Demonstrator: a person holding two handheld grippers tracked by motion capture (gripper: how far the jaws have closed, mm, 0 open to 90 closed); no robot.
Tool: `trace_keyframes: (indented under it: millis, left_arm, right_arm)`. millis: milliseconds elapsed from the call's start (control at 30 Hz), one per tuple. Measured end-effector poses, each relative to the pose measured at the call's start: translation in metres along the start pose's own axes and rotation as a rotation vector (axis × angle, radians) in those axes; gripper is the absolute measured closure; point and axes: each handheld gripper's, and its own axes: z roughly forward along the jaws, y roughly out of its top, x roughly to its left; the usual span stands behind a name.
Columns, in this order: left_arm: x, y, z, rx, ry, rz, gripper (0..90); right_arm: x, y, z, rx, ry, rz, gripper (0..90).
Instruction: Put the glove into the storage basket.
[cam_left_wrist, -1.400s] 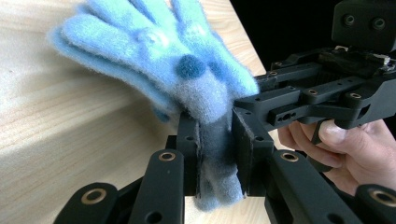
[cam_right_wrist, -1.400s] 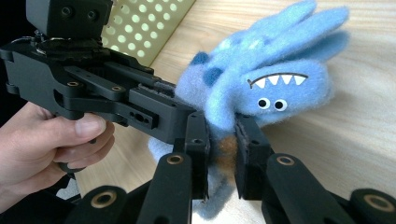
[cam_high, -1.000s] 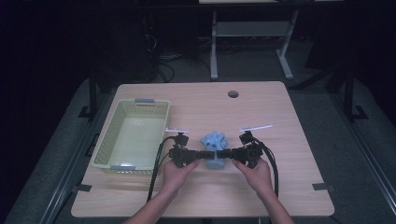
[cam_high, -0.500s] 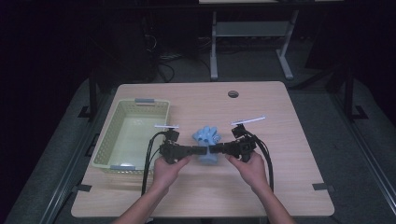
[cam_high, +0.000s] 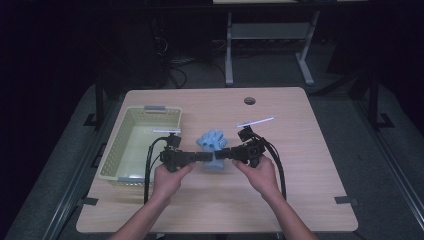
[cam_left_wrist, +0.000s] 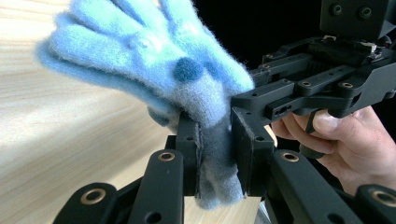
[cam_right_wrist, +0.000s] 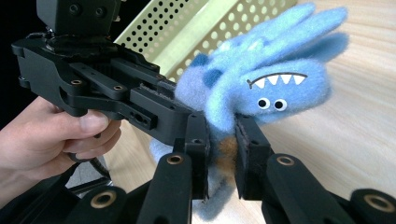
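Observation:
A fuzzy blue glove (cam_high: 212, 143) with a toothy monster face hangs just above the wooden table (cam_high: 300, 200), held from both sides. My left gripper (cam_high: 207, 156) is shut on its cuff from the left; in the left gripper view the pads (cam_left_wrist: 194, 154) squeeze the glove (cam_left_wrist: 154, 60). From the right, my right gripper (cam_high: 223, 153) is shut on the same cuff. In the right gripper view its jaws (cam_right_wrist: 219, 149) pinch the glove (cam_right_wrist: 271, 70) below the face, with the left gripper (cam_right_wrist: 107, 88) beside it. The glove's fingers point away from the person.
A pale green perforated basket (cam_high: 114, 145) stands on the table's left side, close to my left gripper, and its wall (cam_right_wrist: 201, 28) is also in the right gripper view. A round cable hole (cam_high: 249, 100) sits near the far edge. Cables trail back from both grippers.
Both grippers have risen and shifted left and away from the person, carrying the glove between them toward the basket. The grips have not changed.

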Motion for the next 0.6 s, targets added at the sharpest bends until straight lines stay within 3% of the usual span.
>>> trace_keyframes:
  millis: [267,600]
  left_arm:
    - [0.001,0.005,-0.011,-0.022,0.001,0.001,73.0]
    - [0.003,0.008,-0.027,-0.037,0.013,0.001,73.0]
  right_arm:
    - [0.008,0.013,0.004,-0.001,0.001,-0.03,77.5]
    - [0.017,0.023,0.014,0.004,0.019,-0.033,77.5]
